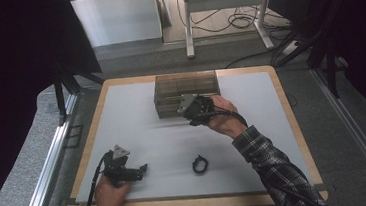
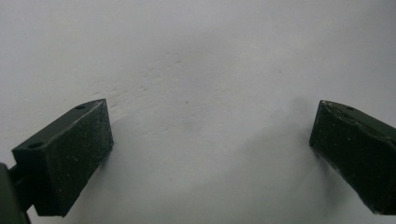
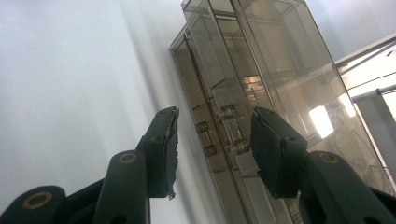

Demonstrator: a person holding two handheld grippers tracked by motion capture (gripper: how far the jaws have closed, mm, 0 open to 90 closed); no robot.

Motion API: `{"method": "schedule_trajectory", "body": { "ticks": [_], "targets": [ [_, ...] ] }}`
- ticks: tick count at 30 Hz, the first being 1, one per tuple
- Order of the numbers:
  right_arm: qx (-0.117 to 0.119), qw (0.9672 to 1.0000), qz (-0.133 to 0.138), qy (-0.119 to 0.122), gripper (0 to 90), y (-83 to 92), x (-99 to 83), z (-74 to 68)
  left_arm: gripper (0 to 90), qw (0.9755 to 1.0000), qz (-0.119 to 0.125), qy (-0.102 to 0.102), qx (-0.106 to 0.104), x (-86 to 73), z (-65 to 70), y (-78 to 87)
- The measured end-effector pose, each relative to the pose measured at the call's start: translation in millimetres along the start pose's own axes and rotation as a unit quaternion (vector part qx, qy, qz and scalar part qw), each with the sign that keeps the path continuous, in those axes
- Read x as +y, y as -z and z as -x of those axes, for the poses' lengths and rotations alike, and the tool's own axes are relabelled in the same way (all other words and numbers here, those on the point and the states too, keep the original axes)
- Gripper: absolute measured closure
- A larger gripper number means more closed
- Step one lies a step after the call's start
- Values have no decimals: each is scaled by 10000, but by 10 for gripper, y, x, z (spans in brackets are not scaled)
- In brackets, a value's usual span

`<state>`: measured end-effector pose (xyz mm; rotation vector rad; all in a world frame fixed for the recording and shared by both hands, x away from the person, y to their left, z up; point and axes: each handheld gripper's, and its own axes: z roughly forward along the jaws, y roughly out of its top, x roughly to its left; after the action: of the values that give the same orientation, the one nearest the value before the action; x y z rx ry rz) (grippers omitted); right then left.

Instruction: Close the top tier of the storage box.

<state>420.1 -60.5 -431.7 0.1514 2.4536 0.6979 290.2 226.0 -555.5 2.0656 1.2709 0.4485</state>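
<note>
- The counter is the biggest thing. It is flat, smooth and pale grey-white, with a light wood edge all round it.
- The box is made of see-through brown plastic. It is shaped like a long block, with thin walls inside that split it into parts. It sits on the counter right in front of the right gripper.
- In the right gripper view, the box looks shiny, and light bounces off its side. Small round knobs stick out of its front, between the two jaws.
- The right gripper is black and hard, with flat pads that look a bit rough at the edges. Its jaws are partly apart, one on each side of the knobs. They do not press on the box, so it holds nothing.
- The left gripper is black too, with a grey three-cornered plate on top. It lies low over the counter, well away from the box, on the near side.
- In the left gripper view, the left gripper has its blocky, dusty jaws spread wide, with just bare counter between them. It holds nothing.
- A small black ring lies on the counter. It is round with a hole in the middle. It is between the two grippers, closer to the left one, and neither touches it.
</note>
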Motion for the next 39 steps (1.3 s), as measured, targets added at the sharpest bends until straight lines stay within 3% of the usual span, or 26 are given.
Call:
{"method": "schedule_trajectory", "body": {
  "ticks": [5, 7, 8, 10, 11, 29, 39],
  "targets": [
    [260, 9995, 67, -167, 520, 25, -8, 80, 0, 10000, 0, 0, 0, 0, 0, 0],
    [243, 9995, 63, -192, 520, 31, -10, 92, 0, 10000, 0, 1, 0, 0, 0, 0],
    [370, 9990, 68, -221, 520, 40, -15, 125, 0, 10000, 0, 2, -1, 0, 0, 0],
    [324, 9992, 41, -234, 520, 45, -17, 138, 0, 10000, -1, 1, 0, 0, 0, 0],
    [445, 9988, 41, -223, 520, 50, -20, 160, 0, 10000, -1, 2, -1, 0, 0, 0],
    [697, 9949, 82, -725, 490, 76, -85, 360, 0, 10000, -2, 1, -1, 0, 0, 0],
    [931, 9932, 131, -692, 523, 67, -172, 501, 0, 10000, -2, -1, -1, 0, -1, 0]
  ]
}}
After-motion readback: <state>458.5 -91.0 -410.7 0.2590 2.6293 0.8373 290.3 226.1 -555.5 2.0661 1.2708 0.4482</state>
